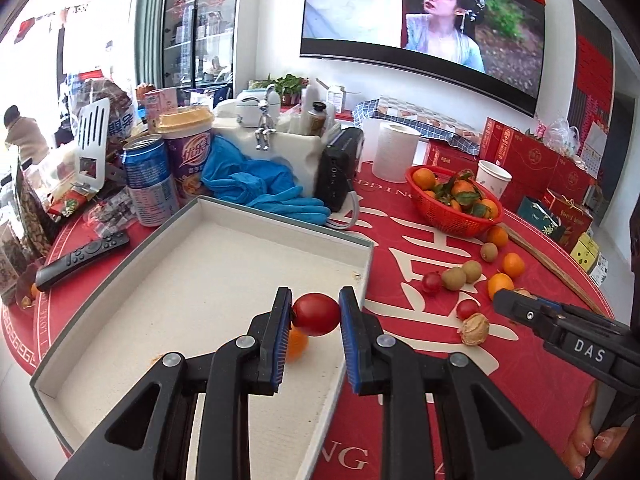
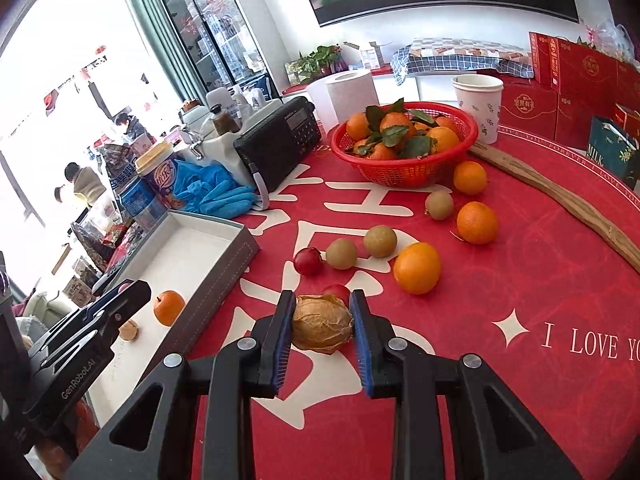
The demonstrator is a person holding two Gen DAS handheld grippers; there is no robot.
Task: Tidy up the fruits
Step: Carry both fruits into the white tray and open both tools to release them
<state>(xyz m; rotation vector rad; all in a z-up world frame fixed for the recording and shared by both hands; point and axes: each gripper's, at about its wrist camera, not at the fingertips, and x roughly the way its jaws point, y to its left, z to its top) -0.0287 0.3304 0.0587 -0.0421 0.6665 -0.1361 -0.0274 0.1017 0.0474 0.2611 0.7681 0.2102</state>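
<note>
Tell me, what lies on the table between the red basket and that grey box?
A bare stretch of red tablecloth with white characters separates the red basket from the grey box; the right wrist view shows it best.

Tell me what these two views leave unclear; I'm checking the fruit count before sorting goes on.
- Left wrist view: small orange fruit in the box, blurred, half hidden behind the left gripper and its cherry tomato.
- Right wrist view: red fruit mostly hidden behind the husked fruit in the right gripper.
- Basket: lower oranges covered by leaves.
</note>
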